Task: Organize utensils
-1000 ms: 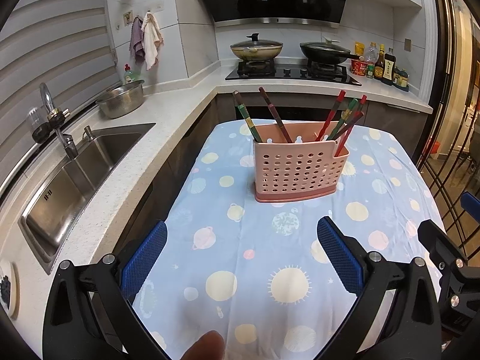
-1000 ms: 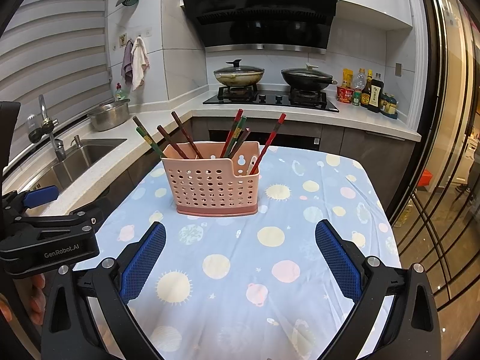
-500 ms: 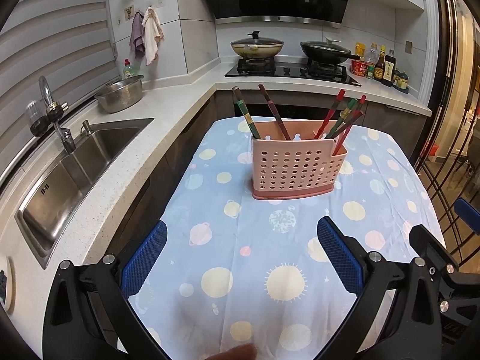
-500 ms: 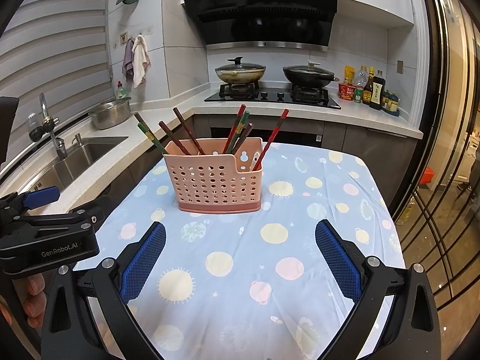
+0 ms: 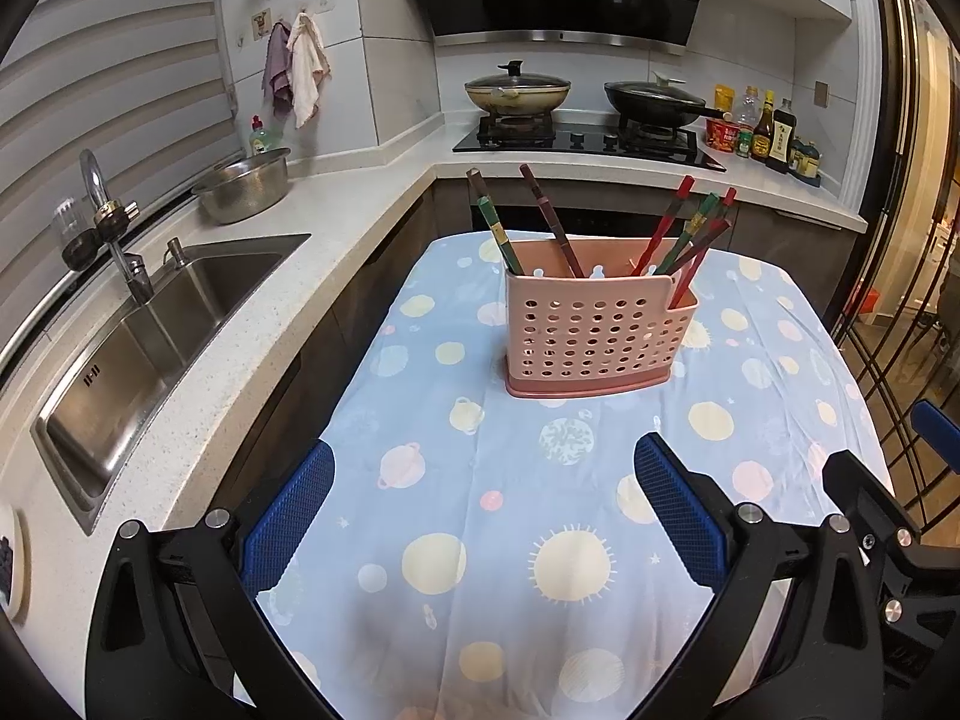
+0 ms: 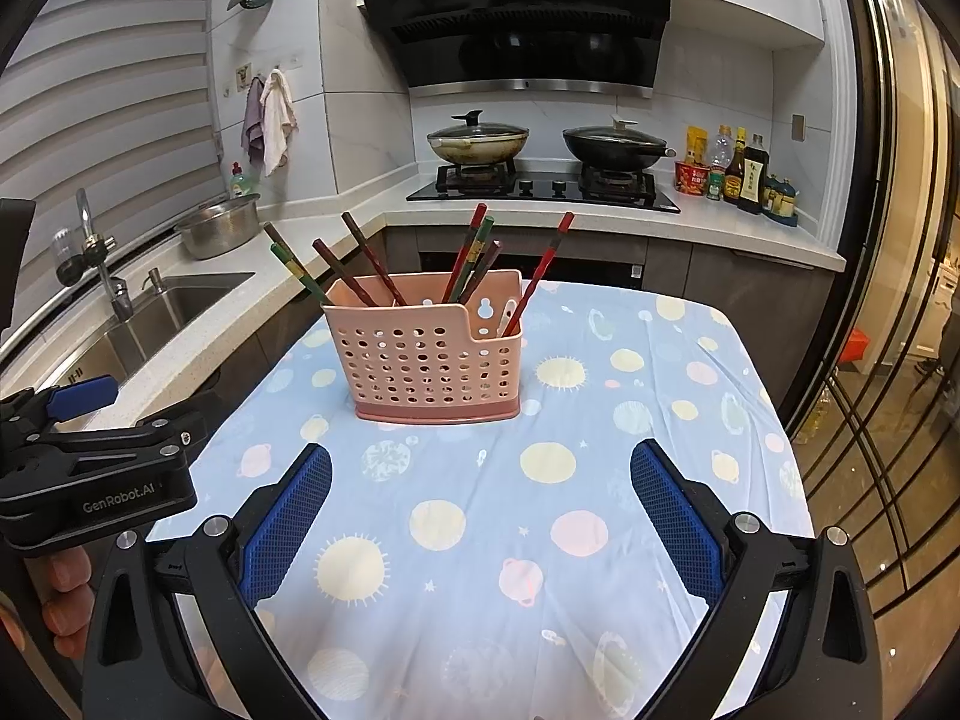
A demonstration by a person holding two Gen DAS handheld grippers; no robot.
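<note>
A pink perforated utensil basket (image 5: 591,330) stands upright on the table with the blue planet-print cloth (image 5: 498,516); it also shows in the right wrist view (image 6: 429,360). Several chopsticks (image 5: 555,222) stick out of it, dark and green ones on the left, red and green ones (image 6: 471,252) on the right. My left gripper (image 5: 480,510) is open and empty, held above the cloth well short of the basket. My right gripper (image 6: 480,510) is open and empty, also short of the basket. The left gripper's body shows at the right wrist view's left edge (image 6: 102,474).
A steel sink (image 5: 138,348) with faucet lies left of the table across a narrow gap. A steel bowl (image 5: 243,192) sits on the counter. Two lidded pans (image 5: 516,90) sit on the stove, sauce bottles (image 5: 768,132) beside them. A glass door (image 6: 888,360) is on the right.
Both grippers have drawn back a little from the basket and risen slightly. Both stay open and empty. The basket and chopsticks have not moved.
</note>
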